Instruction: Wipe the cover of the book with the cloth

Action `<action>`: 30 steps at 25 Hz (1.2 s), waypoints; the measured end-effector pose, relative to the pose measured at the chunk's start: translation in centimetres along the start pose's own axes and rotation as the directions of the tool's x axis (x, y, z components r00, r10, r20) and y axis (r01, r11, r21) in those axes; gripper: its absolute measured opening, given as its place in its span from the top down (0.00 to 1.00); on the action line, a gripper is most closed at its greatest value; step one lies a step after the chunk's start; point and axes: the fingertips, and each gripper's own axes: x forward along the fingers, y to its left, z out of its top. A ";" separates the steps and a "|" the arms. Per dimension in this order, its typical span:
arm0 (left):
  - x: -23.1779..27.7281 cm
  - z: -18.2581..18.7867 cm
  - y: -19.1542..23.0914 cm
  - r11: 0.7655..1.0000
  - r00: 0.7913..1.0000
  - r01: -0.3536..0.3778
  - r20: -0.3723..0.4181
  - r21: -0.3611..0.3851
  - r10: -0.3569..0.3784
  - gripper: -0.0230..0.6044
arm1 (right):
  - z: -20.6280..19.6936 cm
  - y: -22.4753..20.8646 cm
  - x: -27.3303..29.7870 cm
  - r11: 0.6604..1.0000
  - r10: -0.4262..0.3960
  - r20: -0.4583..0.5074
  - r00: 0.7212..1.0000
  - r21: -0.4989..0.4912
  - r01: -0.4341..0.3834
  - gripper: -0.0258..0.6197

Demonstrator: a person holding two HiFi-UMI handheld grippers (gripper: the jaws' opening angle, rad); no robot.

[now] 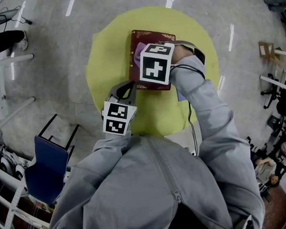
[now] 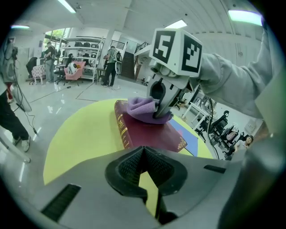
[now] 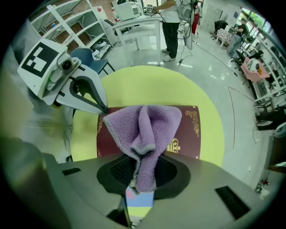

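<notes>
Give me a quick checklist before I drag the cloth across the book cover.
1. Cloth clamped in the right claw: ok, jaws shut on it.
2. Cloth resting on the book cover: ok.
3. Book lying flat on the yellow table: ok.
4. Left claw shut and empty, tips at the book's corner: ok.
5. Left claw actually pressing the book down: cannot tell.
6. Rest of the cover bare for the stroke: ok.
</notes>
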 end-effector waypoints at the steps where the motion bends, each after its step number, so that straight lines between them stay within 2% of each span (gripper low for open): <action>1: 0.0 0.0 -0.1 1.000 1.000 0.000 0.000 0.000 0.000 0.93 | -0.8 0.1 0.1 1.000 0.000 -0.003 1.000 0.012 0.000 0.81; 14: -0.2 0.1 -0.6 1.000 1.000 0.008 -0.004 0.001 -0.008 0.94 | -8.7 0.9 0.7 0.985 0.004 -0.046 0.999 0.171 0.004 0.81; 22: -0.2 0.1 -0.7 1.000 1.000 0.012 -0.005 0.002 -0.012 0.93 | -15.2 3.7 2.8 0.945 0.053 -0.092 0.994 0.325 -0.020 0.81; 26: -0.3 0.2 -0.6 1.000 1.000 0.010 -0.015 0.000 -0.010 0.93 | -15.8 5.1 2.1 0.929 0.039 -0.059 0.997 0.371 -0.015 0.81; 30: -1.1 0.5 -0.6 1.000 1.000 0.004 -0.008 0.023 -0.004 0.93 | -14.0 5.5 0.2 0.931 -0.010 -0.006 1.000 0.366 0.011 0.81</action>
